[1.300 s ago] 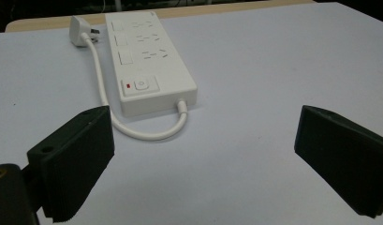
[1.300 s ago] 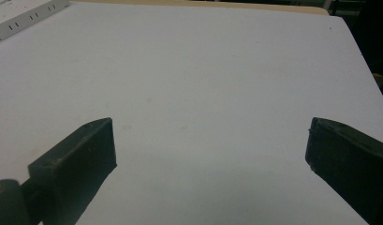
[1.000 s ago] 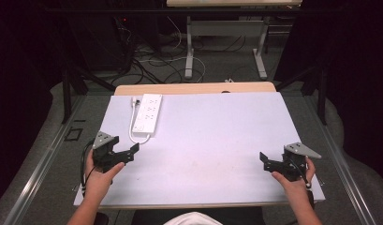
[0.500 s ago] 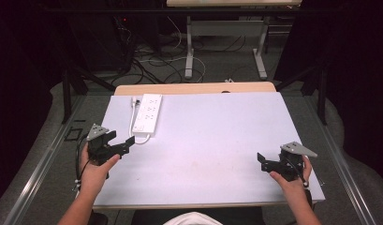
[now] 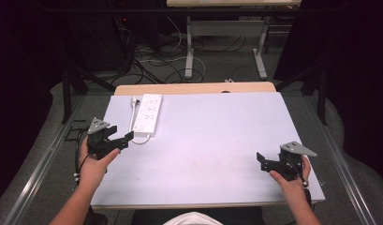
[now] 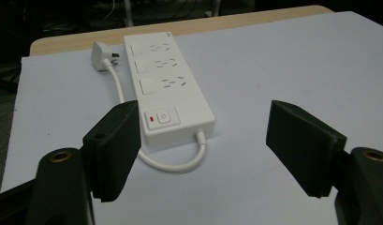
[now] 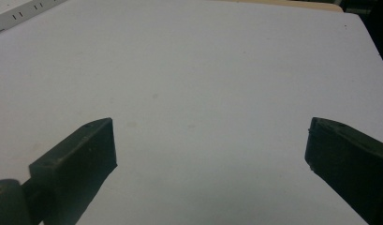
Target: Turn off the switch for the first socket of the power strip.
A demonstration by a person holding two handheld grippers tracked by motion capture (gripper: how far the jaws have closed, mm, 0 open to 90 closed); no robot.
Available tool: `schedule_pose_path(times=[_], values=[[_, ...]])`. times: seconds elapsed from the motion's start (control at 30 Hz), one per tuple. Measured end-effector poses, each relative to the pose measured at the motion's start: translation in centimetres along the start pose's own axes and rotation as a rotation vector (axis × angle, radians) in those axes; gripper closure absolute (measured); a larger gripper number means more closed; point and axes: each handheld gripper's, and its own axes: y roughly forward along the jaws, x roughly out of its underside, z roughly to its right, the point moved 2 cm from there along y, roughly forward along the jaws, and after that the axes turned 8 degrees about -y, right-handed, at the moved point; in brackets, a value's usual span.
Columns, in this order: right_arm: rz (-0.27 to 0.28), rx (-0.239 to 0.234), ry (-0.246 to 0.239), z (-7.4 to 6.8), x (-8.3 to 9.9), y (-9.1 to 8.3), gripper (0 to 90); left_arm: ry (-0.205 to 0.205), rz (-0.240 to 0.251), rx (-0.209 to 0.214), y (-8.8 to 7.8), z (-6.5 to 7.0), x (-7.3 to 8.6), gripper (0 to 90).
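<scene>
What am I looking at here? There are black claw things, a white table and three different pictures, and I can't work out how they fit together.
A person sits at a white table and holds a hand-operated two-jaw gripper in each hand. The high view looks down from above: the left gripper is at its left, the right gripper at its right. The other two pictures come from small cameras riding on the grippers, so the black shapes at the bottom are each gripper's own jaws.

On the table lies a white power strip with its short cable and plug. The left gripper points at it; its jaws have just been closing a little but are open, with nothing gripped. The right gripper is open over bare table. Nothing is held.
</scene>
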Motion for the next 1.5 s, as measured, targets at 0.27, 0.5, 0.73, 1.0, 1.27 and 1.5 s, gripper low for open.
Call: schedule_pose_path(times=[0.27, 0.5, 0.73, 1.0, 1.27, 1.5], values=[[0.002, 0.013, 0.0, 0.1, 0.1, 0.0, 2.3, -0.008, 0.013, -0.012, 0.3, -0.1, -1.0, 26.9], [-0.006, 0.008, -0.003, 0.0, 0.1, 0.0, 2.4, -0.022, 0.015, -0.015, 0.4, 0.0, -1.9, 26.9], [-0.016, 0.009, -0.006, 0.0, 0.1, -0.1, 2.5, -0.024, 0.01, -0.014, 0.7, 0.3, -2.8, 27.6], [-0.005, 0.008, -0.008, 0.1, 0.2, 0.1, 3.2, -0.023, -0.013, -0.004, 1.6, 0.6, -3.4, 30.9], [-0.017, 0.006, -0.004, 0.2, 0.2, 0.0, 3.9, -0.008, -0.045, 0.008, 2.5, 0.9, -3.9, 33.8], [-0.005, 0.009, 0.001, 0.2, 0.2, 0.2, 4.3, -0.012, -0.061, 0.001, 3.0, 1.0, -4.3, 35.3]])
